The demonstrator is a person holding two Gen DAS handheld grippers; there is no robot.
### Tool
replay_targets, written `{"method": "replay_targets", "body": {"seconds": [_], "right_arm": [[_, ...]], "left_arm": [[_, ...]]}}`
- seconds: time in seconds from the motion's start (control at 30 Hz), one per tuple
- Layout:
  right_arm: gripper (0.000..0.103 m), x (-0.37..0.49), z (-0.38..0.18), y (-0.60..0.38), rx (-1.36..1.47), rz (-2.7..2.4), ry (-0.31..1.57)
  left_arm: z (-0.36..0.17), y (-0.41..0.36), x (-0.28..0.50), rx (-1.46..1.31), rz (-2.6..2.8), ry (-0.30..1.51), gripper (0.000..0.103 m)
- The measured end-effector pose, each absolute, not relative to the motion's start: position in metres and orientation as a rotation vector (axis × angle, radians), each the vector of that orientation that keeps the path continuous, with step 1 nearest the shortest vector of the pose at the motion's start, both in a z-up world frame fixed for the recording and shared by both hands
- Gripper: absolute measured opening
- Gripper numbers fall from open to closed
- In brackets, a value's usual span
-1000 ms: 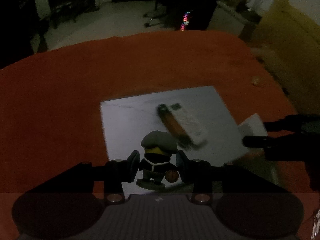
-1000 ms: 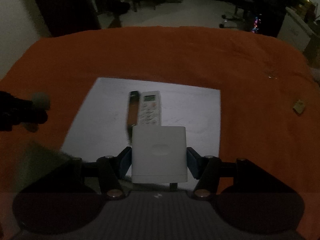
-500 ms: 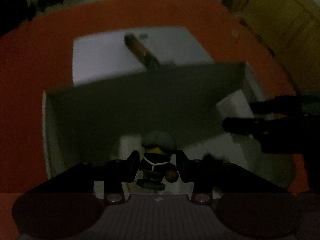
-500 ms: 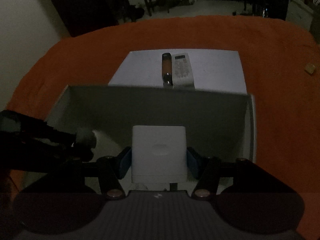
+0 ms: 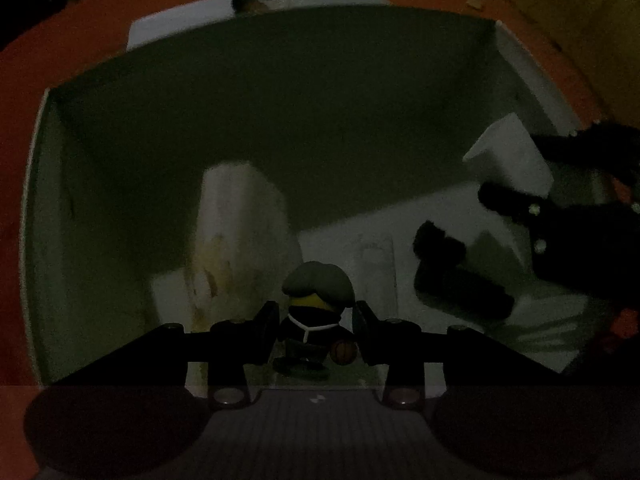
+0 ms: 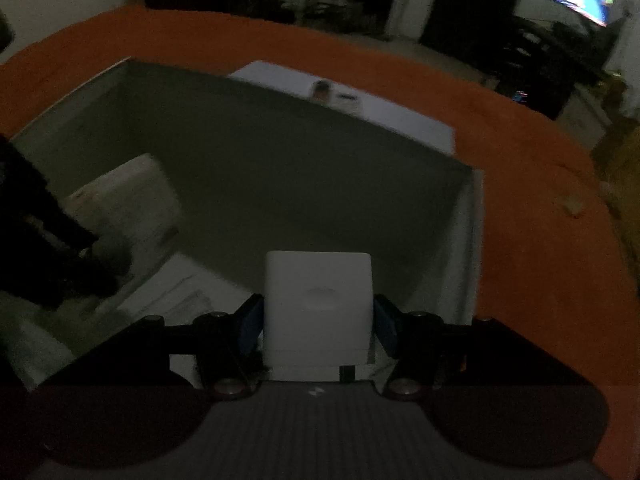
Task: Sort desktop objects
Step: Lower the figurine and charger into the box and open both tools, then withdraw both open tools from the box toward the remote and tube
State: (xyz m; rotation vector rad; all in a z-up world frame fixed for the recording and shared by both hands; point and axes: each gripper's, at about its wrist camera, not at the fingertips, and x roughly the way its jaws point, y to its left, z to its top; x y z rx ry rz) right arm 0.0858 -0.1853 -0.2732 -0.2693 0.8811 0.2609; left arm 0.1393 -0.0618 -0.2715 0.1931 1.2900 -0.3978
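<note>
Over the open grey-walled cardboard box (image 5: 248,120) on the orange-covered tabletop (image 6: 540,208), both of your claws now hang low, where a second ago they were out above the white sheet (image 6: 400,116) with no box in sight. Half a second ago the box's far wall only crossed the middle of each view; now it fills most of both, and the sheet shows as a thin strip beyond its far rim.

Your left claw (image 5: 316,330) is closed on the small yellow figurine with a grey cap and dark outfit (image 5: 314,300), which stands upright between the fingers, its tiny orange ball toward the right finger. Beneath it lie pale items on the box floor, too dim to name.

Your right claw (image 6: 318,326) is clamped on the white rounded-square plastic box (image 6: 318,304), pinched at its two sides and sitting inside the near right part of the cardboard box.

On the sheet past the far wall lie the brown tube-shaped object (image 6: 320,89) and, just to its right, the white remote control (image 6: 348,100).
</note>
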Motion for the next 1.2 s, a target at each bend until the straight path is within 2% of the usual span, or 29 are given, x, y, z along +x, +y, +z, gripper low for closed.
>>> {"method": "replay_targets", "body": {"seconds": [0.17,0.23,0.27,0.57,0.6,0.63,0.67,0.7,0.73,1.03,1.2], "right_arm": [[0.061,0.08,-0.276,-0.184,-0.284,0.273,0.872],[0.055,0.078,-0.277,-0.186,-0.275,0.274,0.867],[0.047,0.078,-0.276,-0.187,-0.264,0.275,0.866],[0.044,0.08,-0.278,-0.191,-0.209,0.308,0.916],[0.044,0.08,-0.278,-0.192,-0.205,0.31,0.917],[0.045,0.08,-0.278,-0.193,-0.197,0.317,0.913],[0.048,0.08,-0.278,-0.194,-0.19,0.325,0.91],[0.054,0.08,-0.278,-0.195,-0.182,0.332,0.907],[0.057,0.079,-0.278,-0.196,-0.175,0.34,0.903],[0.06,0.078,-0.278,-0.206,-0.106,0.405,0.873],[0.061,0.078,-0.276,-0.211,-0.046,0.406,0.847]], "left_arm": [[-0.284,-0.059,0.14,0.184,-0.384,1.326,0.035],[-0.283,-0.06,0.139,0.188,-0.399,1.314,0.035],[-0.283,-0.061,0.139,0.192,-0.404,1.31,0.035],[-0.288,-0.06,0.147,0.158,-0.388,1.351,0.037],[-0.287,-0.059,0.148,0.147,-0.39,1.353,0.043],[-0.287,-0.057,0.148,0.131,-0.394,1.354,0.063],[-0.287,-0.056,0.15,0.115,-0.401,1.358,0.076],[-0.287,-0.056,0.151,0.101,-0.407,1.361,0.097],[-0.285,-0.054,0.152,0.085,-0.403,1.357,0.102],[-0.294,-0.03,0.162,-0.164,-0.337,1.437,0.102],[-0.282,-0.025,0.156,-0.206,-0.384,1.318,0.102]]}}
